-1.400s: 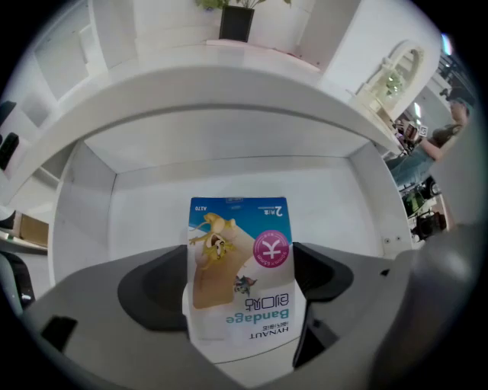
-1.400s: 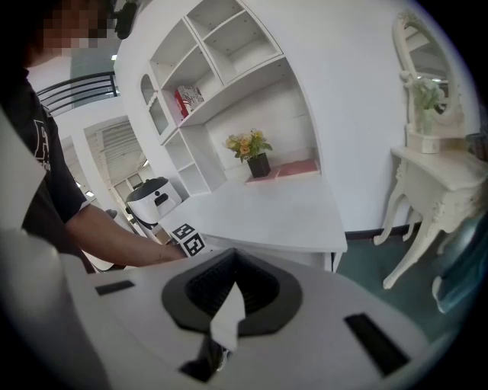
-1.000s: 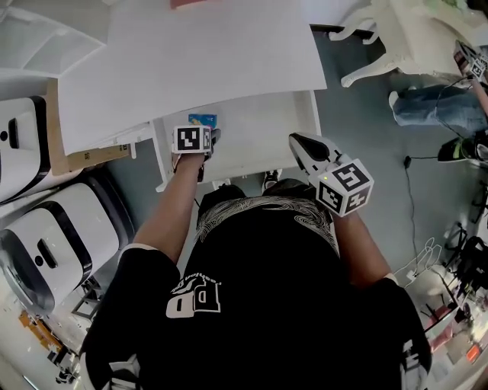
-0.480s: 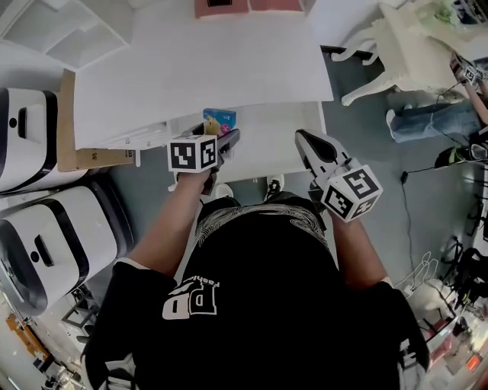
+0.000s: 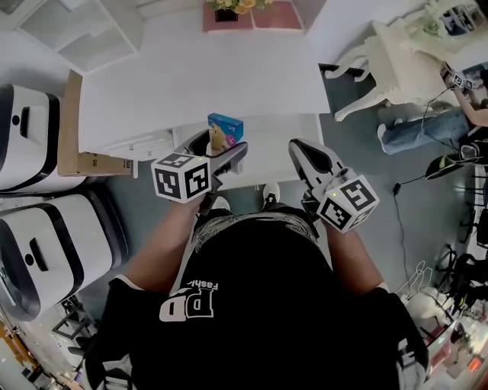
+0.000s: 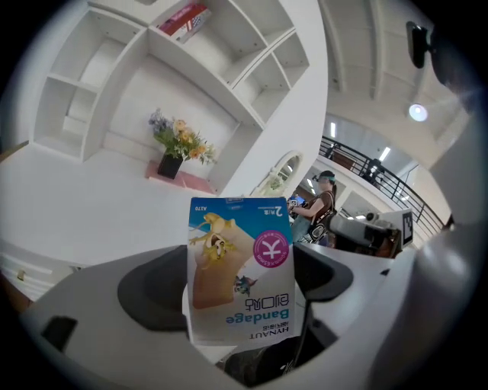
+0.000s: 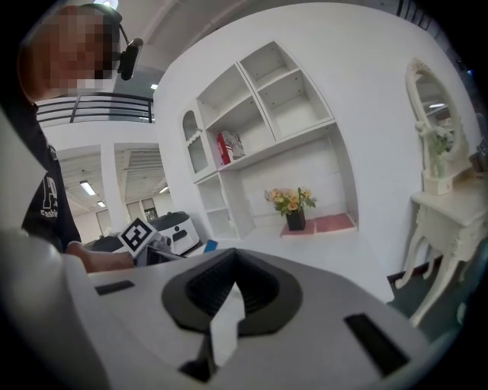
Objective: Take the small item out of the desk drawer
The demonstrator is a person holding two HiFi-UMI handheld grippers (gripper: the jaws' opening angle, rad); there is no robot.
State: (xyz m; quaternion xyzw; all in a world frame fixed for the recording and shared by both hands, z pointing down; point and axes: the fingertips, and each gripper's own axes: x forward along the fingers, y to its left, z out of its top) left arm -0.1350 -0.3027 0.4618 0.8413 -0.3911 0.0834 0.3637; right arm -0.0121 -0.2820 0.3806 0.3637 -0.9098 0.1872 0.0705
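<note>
Blue bandage box (image 6: 240,266) (white desk (image 5: 198,76))

A white desk (image 5: 198,76) is seen from above, with a pink mat (image 5: 267,15) laid at its far edge and a pot of flowers (image 5: 226,9) set on the mat's left end. A white drawer (image 5: 278,145) is drawn out at the near edge. On the grey floor (image 5: 358,167), two white machines (image 5: 53,228) and a cardboard box (image 5: 72,129) are placed to the left of the desk, and a carved white table (image 5: 396,57) to the right.
</note>
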